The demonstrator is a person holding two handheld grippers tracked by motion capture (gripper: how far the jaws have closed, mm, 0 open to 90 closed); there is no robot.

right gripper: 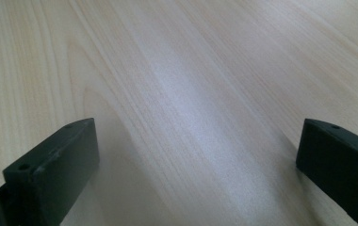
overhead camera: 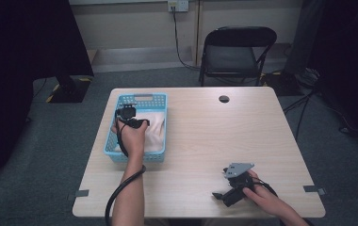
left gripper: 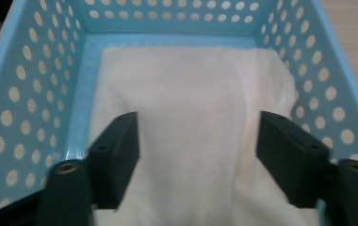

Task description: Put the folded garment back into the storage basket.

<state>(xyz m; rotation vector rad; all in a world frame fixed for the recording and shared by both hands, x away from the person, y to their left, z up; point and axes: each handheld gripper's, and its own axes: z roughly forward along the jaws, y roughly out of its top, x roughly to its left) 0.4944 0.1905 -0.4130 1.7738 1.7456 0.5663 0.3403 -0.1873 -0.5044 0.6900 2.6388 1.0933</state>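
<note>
Blue basket walls hem the left gripper over the cream cloth; bare tabletop open between basket and right gripper.

The basket is light-blue perforated plastic with a smooth, slightly glossy finish. Inside the basket, the cloth is cream-coloured, soft, matt fabric. The table beneath the basket is pale wood-grain laminate, smooth with a faint sheen. The gripper jaws are matt black plastic.
</note>
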